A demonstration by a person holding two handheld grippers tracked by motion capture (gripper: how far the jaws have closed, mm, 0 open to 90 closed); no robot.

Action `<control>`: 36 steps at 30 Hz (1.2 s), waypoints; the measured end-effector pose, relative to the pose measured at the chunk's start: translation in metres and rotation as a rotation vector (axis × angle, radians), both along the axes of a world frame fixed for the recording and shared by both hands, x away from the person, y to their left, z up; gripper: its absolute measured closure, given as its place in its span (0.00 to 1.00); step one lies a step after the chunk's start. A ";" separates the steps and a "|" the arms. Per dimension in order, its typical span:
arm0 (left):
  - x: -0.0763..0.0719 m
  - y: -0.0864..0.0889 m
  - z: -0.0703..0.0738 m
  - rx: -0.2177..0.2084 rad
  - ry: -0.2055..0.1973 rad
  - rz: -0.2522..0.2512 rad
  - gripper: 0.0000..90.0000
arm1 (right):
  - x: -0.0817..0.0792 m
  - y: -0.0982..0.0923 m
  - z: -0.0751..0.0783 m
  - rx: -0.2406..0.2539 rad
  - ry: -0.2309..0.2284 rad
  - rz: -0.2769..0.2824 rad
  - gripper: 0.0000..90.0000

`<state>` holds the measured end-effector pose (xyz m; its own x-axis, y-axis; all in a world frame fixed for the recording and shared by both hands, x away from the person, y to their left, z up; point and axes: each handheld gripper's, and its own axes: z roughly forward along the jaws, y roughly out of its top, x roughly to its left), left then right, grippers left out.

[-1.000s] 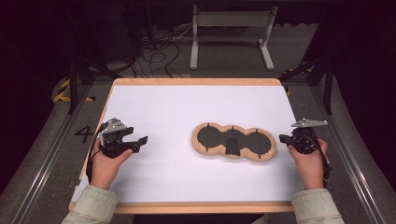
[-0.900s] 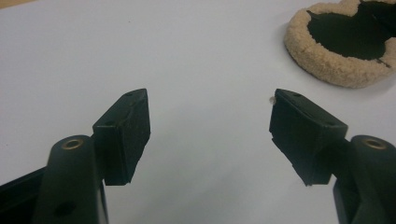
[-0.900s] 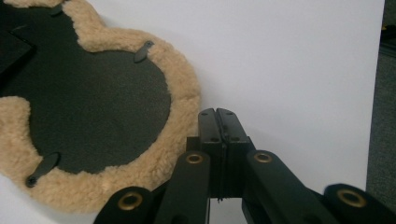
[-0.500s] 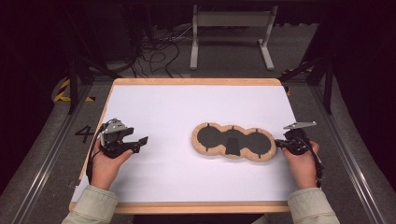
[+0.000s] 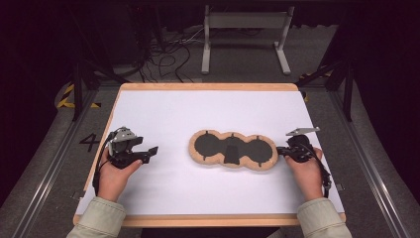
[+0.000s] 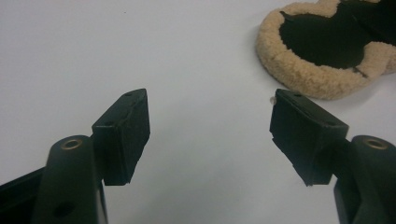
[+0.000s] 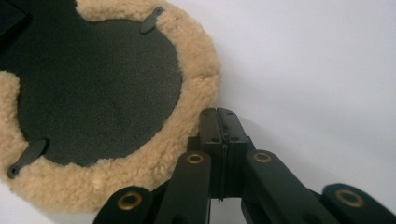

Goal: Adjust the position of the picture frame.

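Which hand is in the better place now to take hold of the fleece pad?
The right. The right tool is at the right edge of the fleece pad, its jaws shut beside the fleece, so it must open first. The left tool is open but apart from the pad on the white table.

- Fleece-edged pad (image 6: 322, 51): in the left gripper view, cut off by the top and right edges; one lobe and part of the middle are visible.
- Same pad (image 7: 93, 98) in the right gripper view: cut off at top and left; its near rim passes behind the right claw (image 7: 223, 114).
- Whether that claw's tips touch the fleece cannot be told.
- Person's forearms in the high view: cut off by the bottom edge at the sleeves (image 5: 99, 218).
- Counter (image 5: 163, 109): its near edge is partly hidden behind the sleeves.
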<state>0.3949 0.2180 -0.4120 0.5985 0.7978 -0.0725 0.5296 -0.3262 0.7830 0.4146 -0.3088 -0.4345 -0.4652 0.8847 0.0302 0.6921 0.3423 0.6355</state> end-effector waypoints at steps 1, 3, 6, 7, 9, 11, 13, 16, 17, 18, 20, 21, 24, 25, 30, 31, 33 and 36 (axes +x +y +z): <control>0.000 0.000 0.000 0.000 0.001 0.003 0.33 | 0.001 0.005 0.000 -0.005 -0.002 0.013 1.00; 0.000 0.000 -0.001 -0.003 0.000 0.002 0.33 | 0.003 0.014 0.000 -0.010 -0.003 0.034 1.00; -0.001 0.001 -0.001 0.002 -0.001 0.005 0.33 | 0.006 0.026 0.000 -0.021 -0.007 0.068 1.00; -0.002 0.002 -0.001 0.000 0.001 0.009 0.33 | 0.006 0.029 -0.001 -0.009 -0.007 0.081 1.00; -0.003 0.003 -0.001 0.003 0.003 0.010 0.33 | 0.007 0.033 -0.003 0.035 0.004 0.117 1.00; -0.004 0.004 -0.001 0.002 0.002 0.016 0.33 | 0.008 0.039 -0.004 0.041 0.001 0.140 1.00; -0.007 0.007 -0.001 0.004 0.002 0.020 0.33 | 0.009 0.040 -0.002 0.019 0.002 0.141 1.00; -0.011 0.011 -0.001 -0.007 0.000 0.037 0.33 | 0.010 0.045 0.005 -0.008 -0.027 0.140 1.00; -0.012 0.013 -0.002 -0.005 -0.001 0.040 0.33 | 0.010 0.048 0.011 0.007 -0.055 0.156 1.00; -0.012 0.013 -0.002 -0.005 -0.001 0.040 0.33 | 0.010 0.048 0.011 0.007 -0.055 0.156 1.00; -0.017 0.019 -0.003 0.002 0.005 0.052 0.33 | 0.011 0.067 0.030 0.035 -0.105 0.227 1.00; -0.019 0.020 -0.003 0.001 0.005 0.057 0.33 | 0.012 0.075 0.034 0.040 -0.108 0.250 1.00; -0.022 0.024 -0.003 -0.005 0.004 0.069 0.33 | 0.018 0.090 0.041 0.043 -0.097 0.296 0.99; -0.024 0.026 -0.003 -0.003 0.003 0.076 0.33 | 0.022 0.099 0.045 0.044 -0.094 0.320 0.99; -0.027 0.036 -0.004 -0.006 0.005 0.092 0.32 | 0.042 0.137 0.053 0.016 -0.061 0.391 0.99; -0.028 0.036 -0.004 -0.010 0.009 0.095 0.32 | 0.045 0.143 0.053 0.006 -0.057 0.400 0.99; -0.027 0.038 -0.004 -0.010 0.011 0.094 0.32 | 0.052 0.156 0.053 0.003 -0.045 0.420 1.00; -0.026 0.038 -0.004 -0.010 0.005 0.096 0.32 | 0.063 0.175 0.053 -0.015 -0.029 0.441 1.00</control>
<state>0.3693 0.2563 -0.4160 0.5188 0.8508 -0.0835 0.5623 -0.2660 0.7830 0.4772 -0.1340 -0.3814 -0.7990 0.6013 -0.0004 0.4592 0.6107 0.6451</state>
